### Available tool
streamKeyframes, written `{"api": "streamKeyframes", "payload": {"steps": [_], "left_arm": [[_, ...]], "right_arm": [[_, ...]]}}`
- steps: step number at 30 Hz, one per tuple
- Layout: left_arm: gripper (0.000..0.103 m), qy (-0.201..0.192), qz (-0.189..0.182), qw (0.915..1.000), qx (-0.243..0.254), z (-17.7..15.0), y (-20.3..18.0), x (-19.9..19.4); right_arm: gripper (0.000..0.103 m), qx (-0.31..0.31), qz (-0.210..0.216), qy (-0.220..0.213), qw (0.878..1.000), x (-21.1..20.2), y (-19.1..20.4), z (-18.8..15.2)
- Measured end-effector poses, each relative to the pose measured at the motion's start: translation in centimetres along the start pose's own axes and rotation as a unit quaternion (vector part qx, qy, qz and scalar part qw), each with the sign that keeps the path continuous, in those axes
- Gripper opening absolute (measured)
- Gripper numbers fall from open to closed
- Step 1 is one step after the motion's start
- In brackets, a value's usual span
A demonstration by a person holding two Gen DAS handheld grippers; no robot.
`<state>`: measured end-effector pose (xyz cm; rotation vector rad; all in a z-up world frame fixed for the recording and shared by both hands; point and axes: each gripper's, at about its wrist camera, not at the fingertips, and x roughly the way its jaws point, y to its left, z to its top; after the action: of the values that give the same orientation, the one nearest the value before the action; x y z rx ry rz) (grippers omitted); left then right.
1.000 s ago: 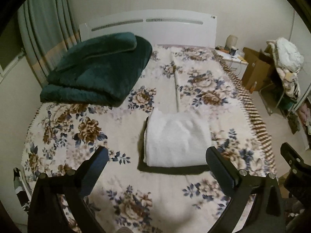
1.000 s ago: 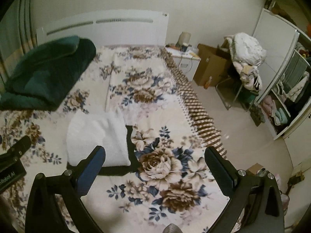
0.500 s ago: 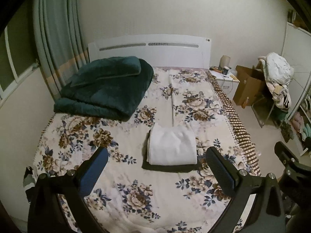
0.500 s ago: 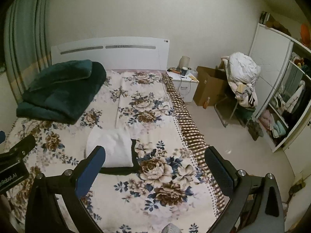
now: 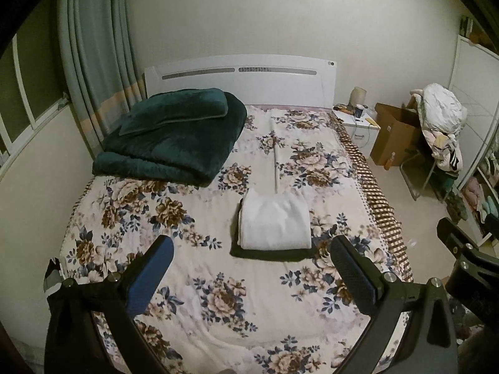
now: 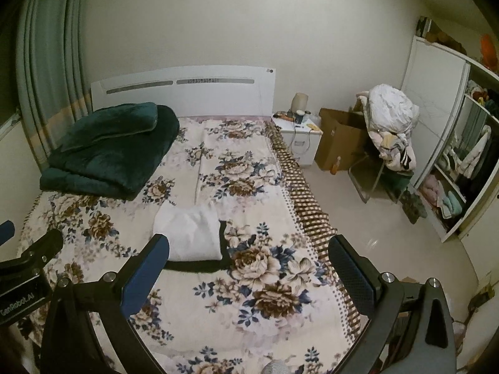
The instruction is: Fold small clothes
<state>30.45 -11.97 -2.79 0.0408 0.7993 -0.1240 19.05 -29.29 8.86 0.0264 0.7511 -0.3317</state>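
Both grippers are pulling back and up from the bed [image 5: 218,296]. Vs 1 s ago the white folded garment [image 5: 274,224] is looking much smaller and farther in both views, and more of the room is showing: headboard, curtain, wardrobe.

Left gripper [image 5: 251,265]: jaws spread wide, holding nothing. Right gripper [image 6: 249,265]: same, jaws spread, nothing between them. Neither is touching cloth.

White garment is sitting mid-bed as a neat rectangle, stacked on a dark folded piece [image 5: 265,254] that's peeking out along its near edge and, in the right wrist view, its right edge too. It hasn't shifted relative to the floral print since the earlier frames, so the release looks clean.

My read: the fold on this item is done and I'm retreating from it. No other loose small clothes showing on the bed, only the big green blanket [image 5: 174,137] at the head end, well apart from the stack. Clothes heap on the chair [image 6: 393,124] by the wardrobe could be the next source, can't tell.
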Motion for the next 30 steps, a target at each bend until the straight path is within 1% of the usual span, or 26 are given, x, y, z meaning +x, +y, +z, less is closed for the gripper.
{"api": "streamKeyframes", "payload": {"steps": [4,8,14,21,30], "left_arm": [[0.103,0.010,0.002,0.9999,0.001,-0.2,-0.1,-0.3],[0.103,0.008,0.007,0.9999,-0.001,-0.2,-0.1,-0.9],[0.103,0.003,0.014,0.9999,-0.004,-0.3,0.1,-1.5],[0.103,0.007,0.009,0.9999,-0.003,0.0,0.2,-1.7],[0.103,0.007,0.011,0.9999,-0.003,0.2,0.2,-2.0]], "right_arm": [[0.103,-0.007,0.000,0.009,1.000,-0.7,0.2,-0.1],[0.103,-0.008,0.007,0.016,1.000,-0.6,0.0,0.1],[0.103,-0.013,0.013,0.010,1.000,-0.9,0.2,0.6],[0.103,-0.021,0.026,0.007,0.999,-1.2,0.4,0.8],[0.103,-0.021,0.025,0.007,0.999,-1.3,0.5,0.9]]}}
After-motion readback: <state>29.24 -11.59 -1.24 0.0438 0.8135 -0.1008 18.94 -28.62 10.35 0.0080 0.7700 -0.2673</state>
